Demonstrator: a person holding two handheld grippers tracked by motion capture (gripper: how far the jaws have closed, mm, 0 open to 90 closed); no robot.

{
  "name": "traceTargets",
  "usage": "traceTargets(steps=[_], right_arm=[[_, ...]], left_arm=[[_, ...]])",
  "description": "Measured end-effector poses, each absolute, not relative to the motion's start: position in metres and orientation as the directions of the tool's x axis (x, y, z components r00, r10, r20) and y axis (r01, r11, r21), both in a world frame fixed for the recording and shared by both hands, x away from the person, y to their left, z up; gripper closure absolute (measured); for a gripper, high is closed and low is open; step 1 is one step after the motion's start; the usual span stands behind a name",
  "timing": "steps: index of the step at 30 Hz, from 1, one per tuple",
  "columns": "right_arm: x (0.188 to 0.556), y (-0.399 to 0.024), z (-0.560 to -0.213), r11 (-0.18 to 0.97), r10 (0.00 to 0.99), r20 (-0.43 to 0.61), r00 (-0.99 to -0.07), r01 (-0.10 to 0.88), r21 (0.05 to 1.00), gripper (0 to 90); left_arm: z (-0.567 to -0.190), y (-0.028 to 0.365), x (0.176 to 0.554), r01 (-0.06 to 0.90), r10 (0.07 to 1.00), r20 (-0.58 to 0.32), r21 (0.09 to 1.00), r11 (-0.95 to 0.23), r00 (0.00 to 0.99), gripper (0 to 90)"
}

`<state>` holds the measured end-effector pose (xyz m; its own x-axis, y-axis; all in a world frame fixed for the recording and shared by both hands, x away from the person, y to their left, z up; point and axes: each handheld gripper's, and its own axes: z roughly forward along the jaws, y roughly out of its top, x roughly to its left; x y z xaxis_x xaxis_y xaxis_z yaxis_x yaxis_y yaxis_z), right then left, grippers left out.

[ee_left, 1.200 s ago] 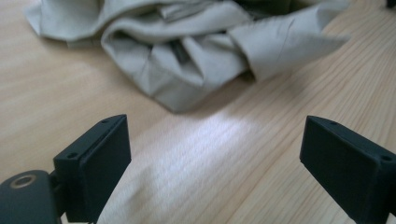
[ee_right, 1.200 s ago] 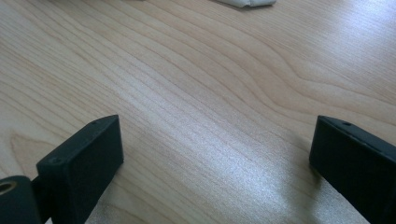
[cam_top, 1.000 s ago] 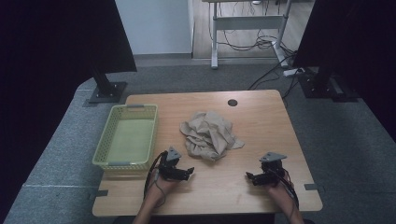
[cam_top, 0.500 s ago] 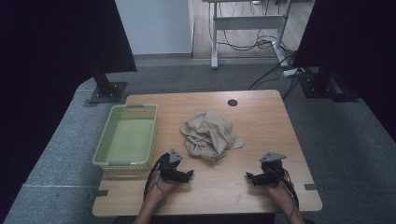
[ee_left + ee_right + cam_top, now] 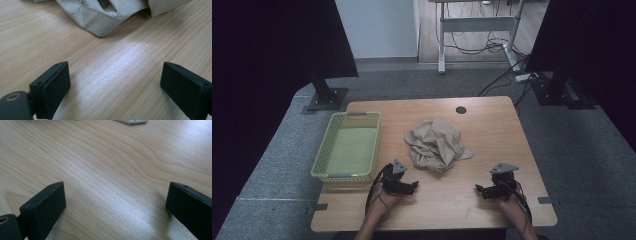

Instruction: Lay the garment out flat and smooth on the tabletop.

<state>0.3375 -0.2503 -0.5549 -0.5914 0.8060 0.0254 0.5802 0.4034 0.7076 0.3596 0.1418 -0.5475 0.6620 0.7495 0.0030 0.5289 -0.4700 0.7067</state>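
Note:
A crumpled beige cloth (image 5: 437, 145) lies in a heap at the middle of the wooden table (image 5: 492, 125). My left gripper (image 5: 413, 186) rests on the table near the front edge, just short of the cloth's near left side, open with nothing between its jaws. In the left gripper view the cloth (image 5: 105, 12) lies beyond the open left gripper (image 5: 115, 87). My right gripper (image 5: 479, 190) sits low at the front right, open and empty. In the right gripper view a corner of the cloth (image 5: 132, 121) shows at the top edge, far beyond the right gripper (image 5: 116, 207).
A yellow-green plastic basket (image 5: 324, 152) stands empty on the table's left side, close to the left gripper. A round cable hole (image 5: 460, 110) is near the far edge. Black monitor stands, another desk and cables lie beyond the table.

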Motion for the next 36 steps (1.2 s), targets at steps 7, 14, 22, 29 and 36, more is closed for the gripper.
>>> traceTargets(steps=[7,14,22,29,36], right_arm=[[0.337,-0.250,-0.555,0.403,0.806,0.025,-0.591,0.580,0.707,2.7],[0.337,-0.250,-0.555,0.403,0.806,0.026,-0.591,0.581,0.707,2.7],[0.337,-0.250,-0.555,0.403,0.806,0.026,-0.591,0.581,0.707,2.7],[0.337,-0.250,-0.555,0.403,0.806,0.026,-0.591,0.581,0.707,2.7],[0.337,-0.250,-0.555,0.403,0.806,0.026,-0.591,0.581,0.707,2.6]], left_arm=[[-0.538,0.142,0.364,0.522,0.751,-0.007,0.723,-0.452,0.660,10.8],[-0.528,0.139,0.374,0.513,0.749,-0.012,0.736,-0.442,0.663,13.2],[-0.516,0.133,0.387,0.504,0.746,-0.014,0.745,-0.436,0.666,16.0],[-0.499,0.125,0.406,0.488,0.745,-0.007,0.759,-0.430,0.667,18.1],[-0.492,0.118,0.422,0.482,0.740,-0.004,0.761,-0.434,0.673,20.4]])
